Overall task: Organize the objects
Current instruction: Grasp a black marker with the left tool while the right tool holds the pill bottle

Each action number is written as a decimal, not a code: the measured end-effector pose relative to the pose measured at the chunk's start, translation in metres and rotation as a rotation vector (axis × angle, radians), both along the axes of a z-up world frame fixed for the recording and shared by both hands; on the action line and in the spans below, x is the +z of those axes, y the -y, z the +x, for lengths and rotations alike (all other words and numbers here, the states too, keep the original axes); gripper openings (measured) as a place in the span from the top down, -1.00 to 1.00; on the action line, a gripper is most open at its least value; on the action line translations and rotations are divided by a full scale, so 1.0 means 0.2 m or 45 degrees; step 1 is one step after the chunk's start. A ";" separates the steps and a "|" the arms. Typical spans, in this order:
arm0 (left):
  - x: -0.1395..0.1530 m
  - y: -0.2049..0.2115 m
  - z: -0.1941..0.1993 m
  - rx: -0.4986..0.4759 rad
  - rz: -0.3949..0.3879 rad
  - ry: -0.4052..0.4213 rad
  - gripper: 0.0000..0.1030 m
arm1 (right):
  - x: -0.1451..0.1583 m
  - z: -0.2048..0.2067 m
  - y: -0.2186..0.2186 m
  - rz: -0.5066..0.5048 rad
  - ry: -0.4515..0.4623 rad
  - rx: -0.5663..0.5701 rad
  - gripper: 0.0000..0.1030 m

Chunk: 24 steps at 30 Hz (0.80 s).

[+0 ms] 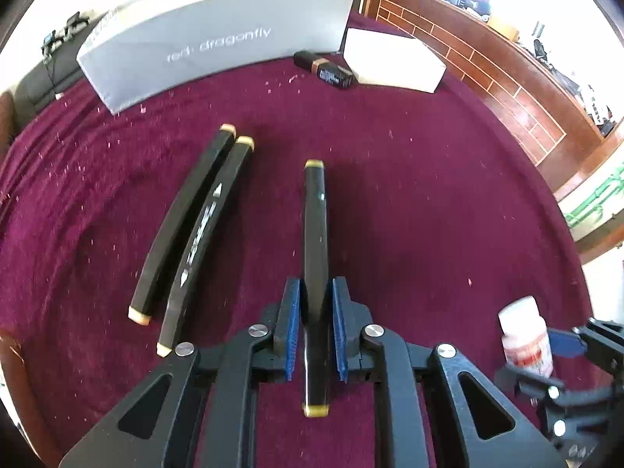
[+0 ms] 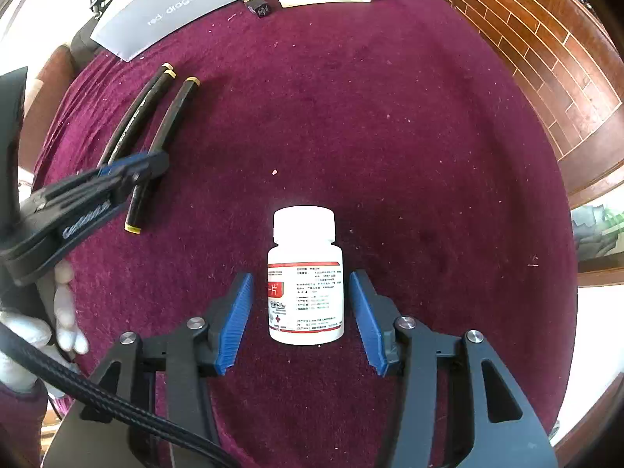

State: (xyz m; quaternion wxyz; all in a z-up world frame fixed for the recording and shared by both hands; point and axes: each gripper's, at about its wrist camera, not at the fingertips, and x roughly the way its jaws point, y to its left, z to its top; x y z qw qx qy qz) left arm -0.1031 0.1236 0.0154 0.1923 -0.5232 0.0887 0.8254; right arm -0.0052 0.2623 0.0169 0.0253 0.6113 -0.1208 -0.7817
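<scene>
Left wrist view: left tool [image 1: 316,327] clenched on a black marker [image 1: 315,234] with gold ends, blue pads [image 1: 293,323] pressing both its sides. The marker lies flat on the maroon-clothed desk [image 1: 429,214], running straight away from the camera at about mid-desk. Two more black markers [image 1: 191,226] lie side by side, touching, just left of it, angled toward the far edge. A grey box [image 1: 218,35] reading "red dragonfly" stands along the far edge; a small dark box [image 1: 325,70] and a white box [image 1: 394,60] sit beside it to the right. At lower right, a white bottle [image 1: 526,335] with the right tool [image 1: 546,355] around it, blurred.

Right wrist view: right tool [image 2: 302,316] released, jaws spread either side of the bottle [image 2: 306,284], a gap on each side, no pad touching. The bottle has a white cap and a red-striped label, and it probably stands upright at mid-desk nearer the near edge, though the steep view makes that hard to confirm. The left tool [image 2: 136,179] at left grips the single marker [image 2: 163,144]; the pair [image 2: 136,113] lies just beyond. A white-gloved hand [image 2: 58,323] shows at the left edge. The grey box [image 2: 171,4] is at the far edge.
</scene>
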 end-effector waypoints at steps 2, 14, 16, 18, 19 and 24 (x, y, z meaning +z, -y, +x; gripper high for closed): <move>-0.01 -0.02 0.01 0.004 0.009 -0.031 0.46 | 0.00 0.00 0.00 0.002 0.005 0.002 0.03; 0.00 -0.01 0.14 -0.014 0.021 0.009 0.79 | -0.01 -0.04 0.04 0.070 0.048 0.019 0.03; 0.01 0.03 0.18 0.003 0.025 0.016 0.79 | -0.01 -0.04 0.05 0.097 0.047 0.033 0.04; 0.01 0.09 0.22 0.029 0.061 0.041 0.79 | 0.00 -0.03 0.04 0.125 0.026 0.024 0.23; 0.01 0.11 0.23 0.042 0.073 0.049 0.79 | 0.00 -0.03 0.04 0.124 0.013 0.020 0.32; 0.05 0.20 0.32 0.080 0.115 0.064 0.79 | 0.01 -0.01 -0.01 0.057 -0.010 -0.006 0.35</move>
